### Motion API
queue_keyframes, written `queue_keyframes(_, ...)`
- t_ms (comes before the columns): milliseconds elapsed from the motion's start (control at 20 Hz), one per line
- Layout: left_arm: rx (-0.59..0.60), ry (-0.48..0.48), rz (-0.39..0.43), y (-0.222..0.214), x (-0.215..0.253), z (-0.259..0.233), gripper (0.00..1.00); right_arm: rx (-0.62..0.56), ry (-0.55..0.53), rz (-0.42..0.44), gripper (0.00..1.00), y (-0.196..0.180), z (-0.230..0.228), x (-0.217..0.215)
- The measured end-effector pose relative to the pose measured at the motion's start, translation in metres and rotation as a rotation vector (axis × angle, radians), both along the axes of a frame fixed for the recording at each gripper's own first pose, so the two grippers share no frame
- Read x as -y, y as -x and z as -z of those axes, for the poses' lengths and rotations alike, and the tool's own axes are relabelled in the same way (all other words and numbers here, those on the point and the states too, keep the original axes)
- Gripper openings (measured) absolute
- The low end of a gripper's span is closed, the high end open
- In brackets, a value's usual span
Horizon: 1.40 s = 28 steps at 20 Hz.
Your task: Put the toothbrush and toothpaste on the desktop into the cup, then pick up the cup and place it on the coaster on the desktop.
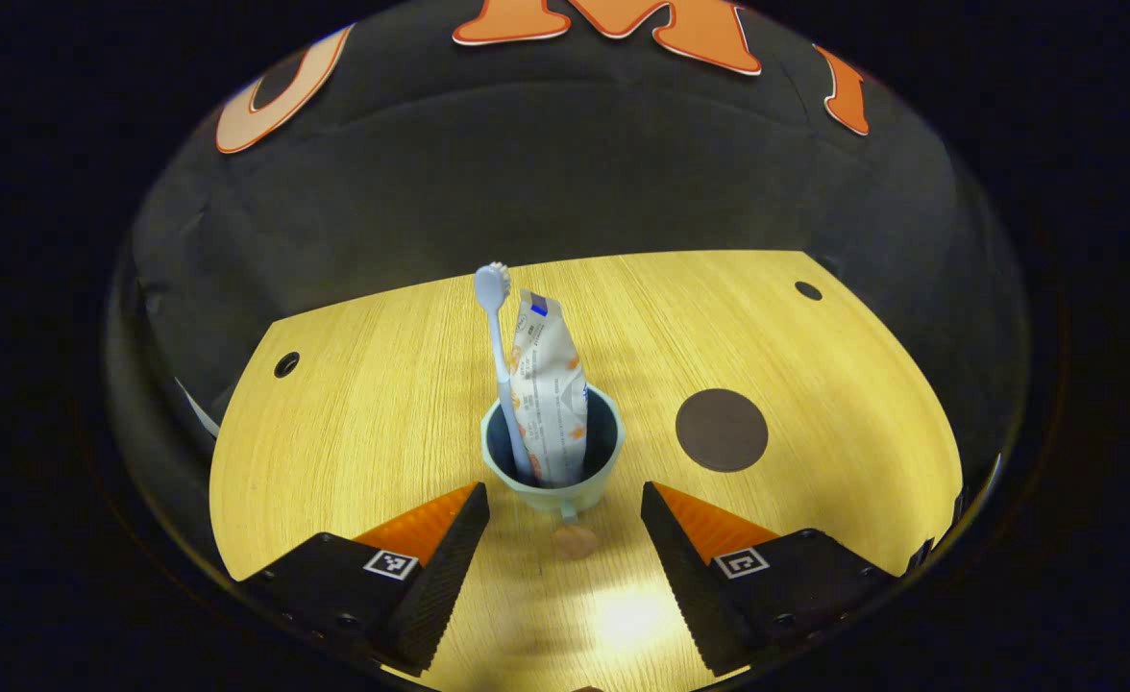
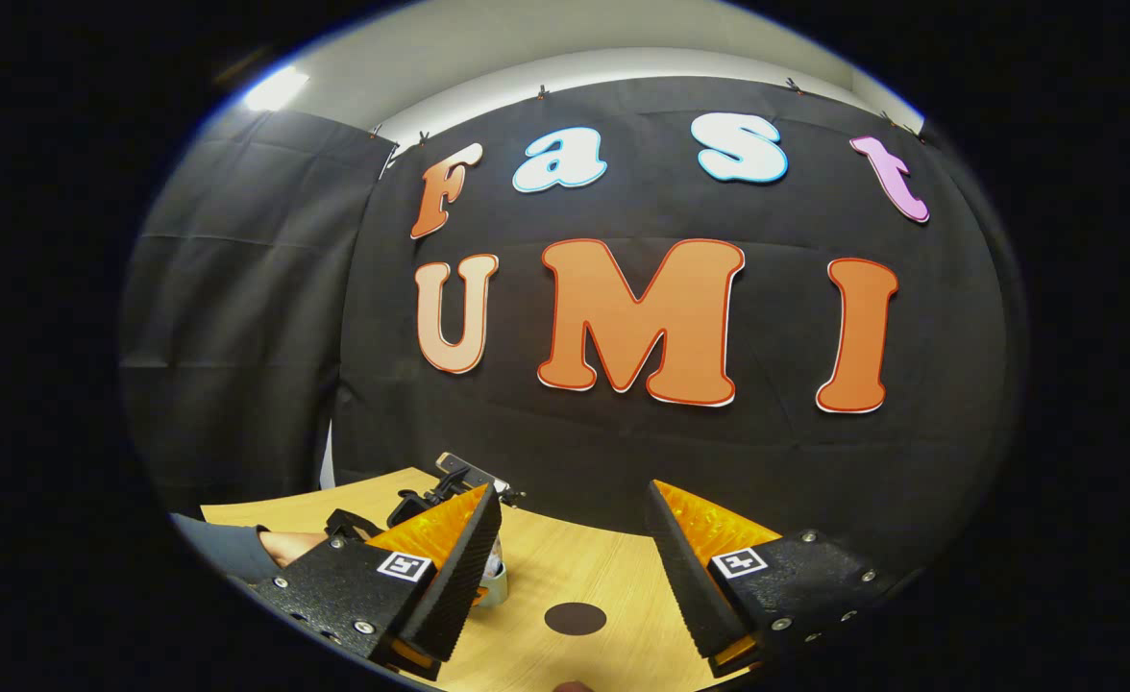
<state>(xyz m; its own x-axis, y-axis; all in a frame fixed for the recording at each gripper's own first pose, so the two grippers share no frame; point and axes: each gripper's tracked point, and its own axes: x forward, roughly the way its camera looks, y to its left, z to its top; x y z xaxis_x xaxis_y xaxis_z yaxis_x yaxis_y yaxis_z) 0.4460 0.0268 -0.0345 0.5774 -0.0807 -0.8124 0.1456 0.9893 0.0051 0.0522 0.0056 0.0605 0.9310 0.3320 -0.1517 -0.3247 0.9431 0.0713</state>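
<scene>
On the wooden bench point(image 1: 382, 404), the cup point(image 1: 553, 452) holds toothbrush point(image 1: 498, 356) and toothpaste point(image 1: 548, 384) mid-bench, coaster point(image 1: 722, 430) beside; left claw point(image 1: 563, 524) and right claw point(image 2: 573, 557) both spread.

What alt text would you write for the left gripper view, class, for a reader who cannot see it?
A pale green cup stands on a wooden desktop, holding an upright toothbrush and toothpaste tube. The open left gripper frames the cup without touching it. A dark round coaster lies bare beside the cup.
</scene>
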Motion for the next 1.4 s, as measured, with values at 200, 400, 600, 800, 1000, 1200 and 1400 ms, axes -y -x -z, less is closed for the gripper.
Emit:
queue_keyframes(200,-0.058,-0.027,-0.005,0.001,0.002,0.003,0.85,0.012,-0.005,-0.009,0.91,0.001,-0.004,0.002)
queue_keyframes(400,-0.090,-0.030,-0.036,0.002,-0.003,0.011,0.72,0.018,-0.026,-0.019,0.91,0.005,-0.001,0.004)
queue_keyframes(600,-0.139,-0.011,-0.066,0.009,-0.005,0.023,0.55,-0.011,-0.050,-0.025,0.92,0.006,0.017,0.006)
queue_keyframes(800,-0.149,0.004,-0.087,0.009,-0.005,0.025,0.27,-0.018,-0.072,-0.018,0.91,0.002,0.023,0.008)
queue_keyframes(1000,-0.132,0.034,-0.097,0.012,-0.008,0.025,0.23,0.000,-0.088,-0.017,0.92,0.002,0.019,0.008)
queue_keyframes(1200,-0.112,0.075,-0.111,0.012,-0.006,0.022,0.21,0.003,-0.089,-0.020,0.96,0.005,0.021,0.007)
queue_keyframes(1400,-0.087,0.085,-0.104,0.013,-0.007,0.023,0.21,0.004,-0.091,-0.014,0.92,0.005,0.021,0.009)
